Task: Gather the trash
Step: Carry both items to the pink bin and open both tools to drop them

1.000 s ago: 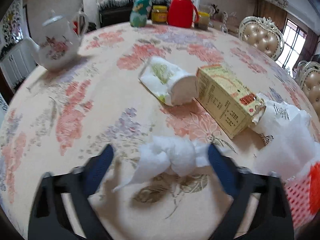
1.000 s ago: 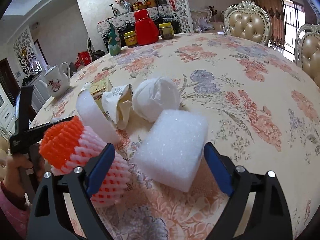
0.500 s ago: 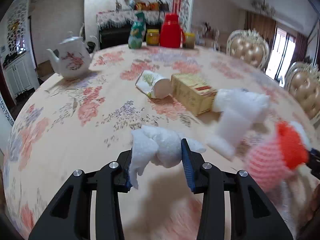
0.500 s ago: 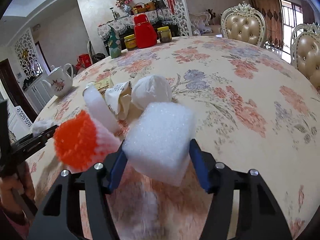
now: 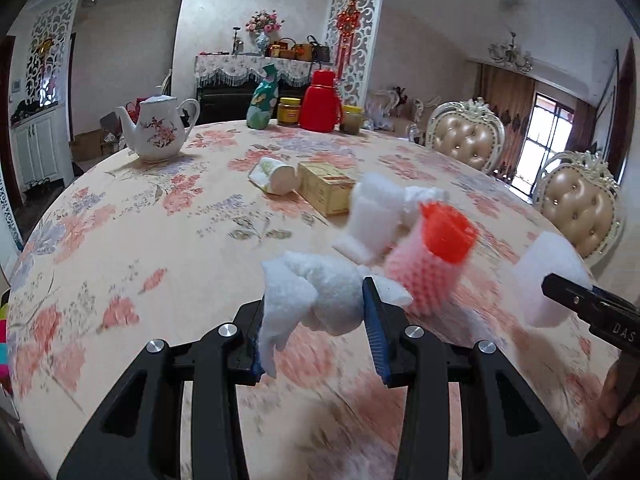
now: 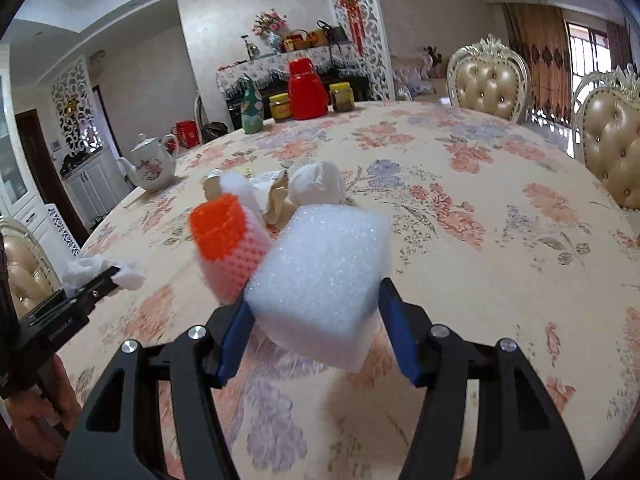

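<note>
My left gripper [image 5: 316,320] is shut on a crumpled white tissue [image 5: 320,296], lifted off the floral tablecloth. My right gripper [image 6: 316,320] is shut on a white foam block [image 6: 320,280], also raised above the table. Just beyond both lies a pink and orange foam fruit net [image 5: 432,256] [image 6: 228,240]. Further back rest a tipped paper cup [image 5: 274,176], a yellow carton [image 5: 324,188], a white foam strip [image 5: 368,220] and a white paper ball [image 6: 320,184]. The left gripper with its tissue [image 6: 100,272] shows at the left edge of the right wrist view.
A floral teapot [image 5: 156,132] stands at the table's far left. A green bottle [image 5: 262,100], jars and a red thermos [image 5: 320,100] stand at the far edge. Padded chairs [image 5: 464,140] line the right side. A person's hand [image 5: 620,396] shows at the right.
Both grippers closed, the left on the tissue and the right on the foam block, then lifted and pulled back from the trash pile. The fruit net now lies further ahead.
</note>
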